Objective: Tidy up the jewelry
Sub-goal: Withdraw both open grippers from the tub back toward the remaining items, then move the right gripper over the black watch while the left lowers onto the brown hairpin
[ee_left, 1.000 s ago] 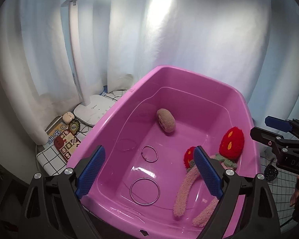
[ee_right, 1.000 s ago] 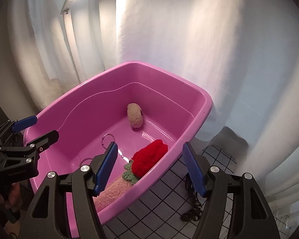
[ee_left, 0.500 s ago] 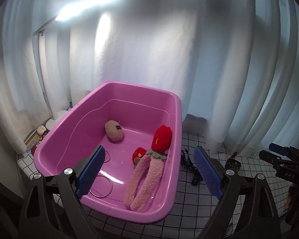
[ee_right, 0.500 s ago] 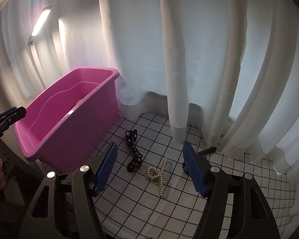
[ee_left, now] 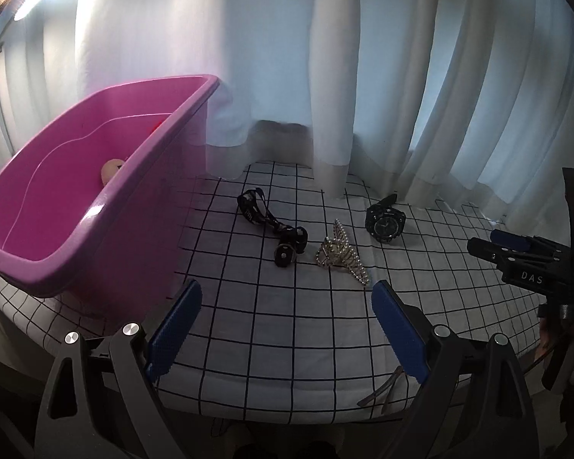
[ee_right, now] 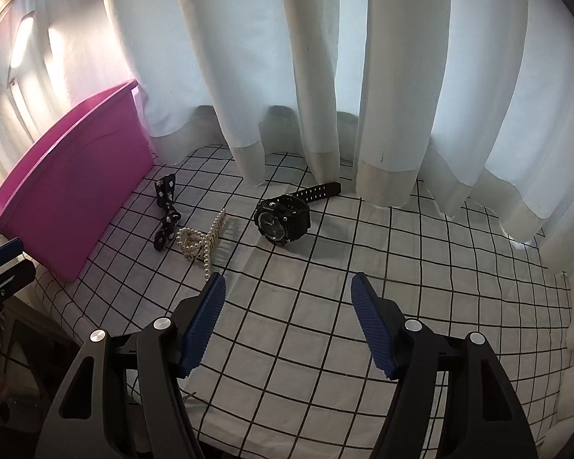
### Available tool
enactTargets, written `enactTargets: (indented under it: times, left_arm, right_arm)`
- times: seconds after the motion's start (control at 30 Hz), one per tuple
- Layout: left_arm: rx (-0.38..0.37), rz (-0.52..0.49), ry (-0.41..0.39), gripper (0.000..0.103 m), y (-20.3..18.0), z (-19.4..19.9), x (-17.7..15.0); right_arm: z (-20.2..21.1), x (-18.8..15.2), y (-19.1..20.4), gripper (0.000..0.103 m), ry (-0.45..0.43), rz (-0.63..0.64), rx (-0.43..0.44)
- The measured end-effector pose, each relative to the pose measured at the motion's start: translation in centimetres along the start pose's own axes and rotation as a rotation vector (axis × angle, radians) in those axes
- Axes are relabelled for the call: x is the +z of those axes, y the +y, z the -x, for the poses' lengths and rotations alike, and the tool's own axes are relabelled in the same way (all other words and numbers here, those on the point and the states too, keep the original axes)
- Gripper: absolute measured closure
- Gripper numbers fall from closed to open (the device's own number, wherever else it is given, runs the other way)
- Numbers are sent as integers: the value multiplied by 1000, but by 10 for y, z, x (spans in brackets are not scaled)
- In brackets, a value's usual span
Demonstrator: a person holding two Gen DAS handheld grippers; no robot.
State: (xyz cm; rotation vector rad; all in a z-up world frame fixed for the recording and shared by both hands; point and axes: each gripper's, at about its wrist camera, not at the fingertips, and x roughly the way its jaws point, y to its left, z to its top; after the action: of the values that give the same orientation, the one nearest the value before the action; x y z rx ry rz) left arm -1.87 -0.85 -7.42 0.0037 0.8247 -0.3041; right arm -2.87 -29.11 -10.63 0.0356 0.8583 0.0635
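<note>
Through the left wrist view, we have swung away from the inside of the pink bin (ee_left: 95, 206), which now sits off to the left of our left claw (ee_left: 283, 329); its pads stand wide with nothing between them. Ahead of it on the checked table (ee_left: 287, 344) lie a black strap piece (ee_left: 275, 229), the pearl hair clip (ee_left: 338, 252) and a black watch (ee_left: 385, 223). Through the right wrist view, our right claw (ee_right: 287, 325) has likewise left the bin (ee_right: 76, 191) and hangs wide and empty, the watch (ee_right: 285, 220) just ahead, the pearl clip (ee_right: 201, 239) ahead-left. We judge a fresh pickup is starting; the loose pieces are not yet binned.
</note>
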Motion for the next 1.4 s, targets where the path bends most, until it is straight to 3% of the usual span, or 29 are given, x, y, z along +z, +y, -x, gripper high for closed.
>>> enactTargets:
  times: [0.23,0.53,0.7,0.9,1.4]
  left_arm:
    - [-17,-53,61,14,-44,-33,-53]
    - [40,-149,114,14,-85,-68,-100]
    - [56,-189,97,14,-99,-70,-112]
    - [60,-134,120,14,-106,-80,-119]
    - [111,-129,88,14,-118,-84,-126]
  right_arm:
    - [-41,-9,-19,38,35,8,54]
    - [-73,-9,-30,38,52,7,127]
    - [-81,-10,-31,38,54,21,151]
    - [-94,-3,-32,38,58,48,157]
    - [-147,34,-17,38,67,157,201]
